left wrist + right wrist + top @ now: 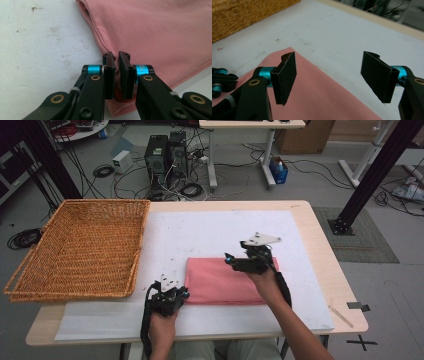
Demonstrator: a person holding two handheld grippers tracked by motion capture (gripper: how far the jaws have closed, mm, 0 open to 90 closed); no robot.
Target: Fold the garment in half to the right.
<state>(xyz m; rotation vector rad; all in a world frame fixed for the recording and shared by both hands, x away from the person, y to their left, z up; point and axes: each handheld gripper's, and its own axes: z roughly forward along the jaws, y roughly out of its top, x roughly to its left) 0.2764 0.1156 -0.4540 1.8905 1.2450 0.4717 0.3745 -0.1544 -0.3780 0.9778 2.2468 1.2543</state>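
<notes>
High view: folded pink cloth flat on white worktop, beside wicker basket. Left gripper view: left claw pinched tight on cloth's corner. Right gripper view: right claw spread wide above cloth, gripping nothing.

A folded cloth lies on a big mat in the middle of the high view, and the mat lies on the table. A basket sits at the left of the frame, on the table's left end, just beside the mat. The left gripper is at the cloth's lower left corner, the right gripper is over the cloth's top edge, and computer boxes stand on the floor behind the table, at the top of the frame.
</notes>
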